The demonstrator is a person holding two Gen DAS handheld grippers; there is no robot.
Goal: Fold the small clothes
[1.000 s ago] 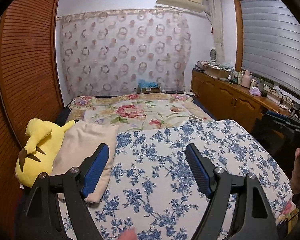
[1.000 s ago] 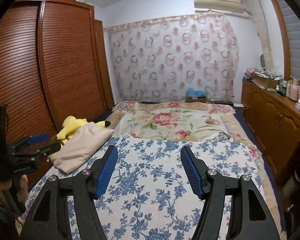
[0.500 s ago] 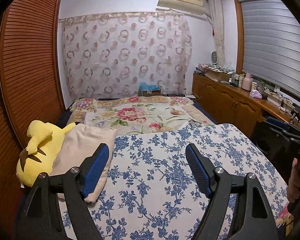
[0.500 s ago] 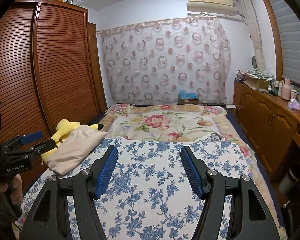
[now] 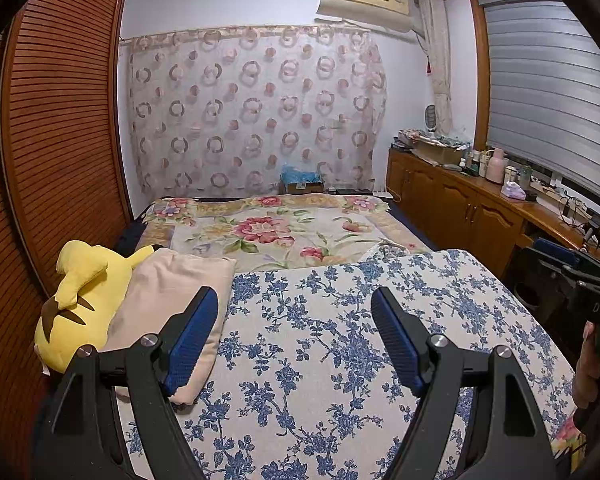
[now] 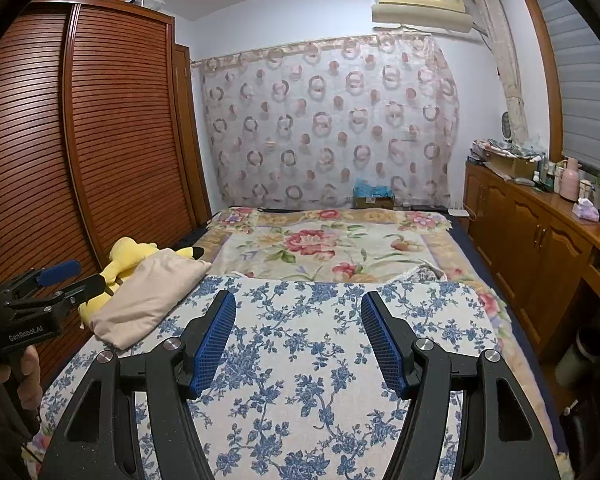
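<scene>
While both tools are held above the near end of the bed (image 5: 380, 224), nothing is gripped by either. The left tool (image 5: 294, 320) is seen at lower centre of the left wrist view with its blue pads set wide apart and only bedding visible between them. The right tool (image 6: 298, 320) is shown likewise at lower centre of the right wrist view, its pads somewhat less widely spread, with nothing between them.

A blue floral cloth (image 6: 320, 360) is spread flat over the near part of the bed, filling the lower centre of both views; it cannot be told whether it is a garment or a cover. No small garment can be identified with certainty in either view. Beyond the blue cloth, a red floral blanket (image 5: 276, 232) is laid across the centre of the frame. A beige pillow (image 5: 164, 300) is placed at the left edge of the bed, resting against a yellow plush toy (image 5: 76, 300) further left.

A louvred wooden wardrobe (image 6: 80, 140) occupies the left of the frame, a patterned curtain (image 5: 252, 108) the centre background, and a wooden cabinet (image 6: 540, 248) the right. The person's right hand (image 5: 588, 364) is visible at the right edge of the left wrist view.
</scene>
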